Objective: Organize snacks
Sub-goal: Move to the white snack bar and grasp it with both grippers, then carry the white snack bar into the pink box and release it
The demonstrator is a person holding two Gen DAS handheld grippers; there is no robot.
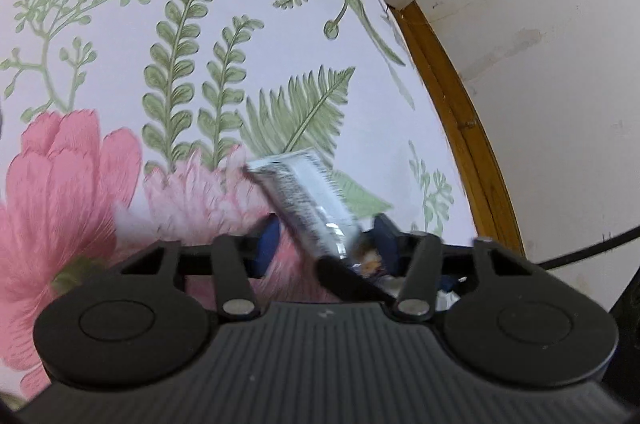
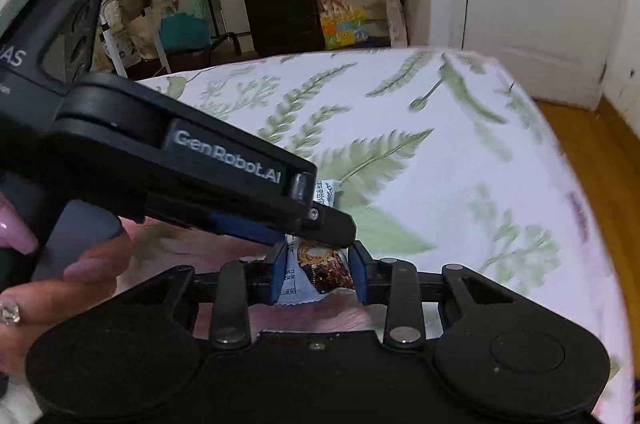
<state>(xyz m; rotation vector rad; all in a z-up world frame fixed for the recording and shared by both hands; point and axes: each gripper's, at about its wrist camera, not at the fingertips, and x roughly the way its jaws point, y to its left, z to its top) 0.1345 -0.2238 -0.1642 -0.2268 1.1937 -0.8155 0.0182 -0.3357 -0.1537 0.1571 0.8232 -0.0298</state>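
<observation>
One snack bar [image 2: 316, 274], in a pale wrapper with unreadable small print, sits above the floral bedsheet [image 2: 460, 183], clamped between the right gripper [image 2: 318, 276] pads, while the left gripper [image 1: 326, 244], marked "GenRobot.AI", stands parted about its far end.

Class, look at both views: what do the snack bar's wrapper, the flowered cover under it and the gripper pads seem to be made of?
Snack bar wrapper: thin glossy plastic film, probably; it shines, crinkles and has a serrated end.
Flowered cover: printed woven cloth, seemingly matte; smooth, without glare.
Pads of the right gripper: blue, dull, possibly rubber or foam; unclear.
</observation>
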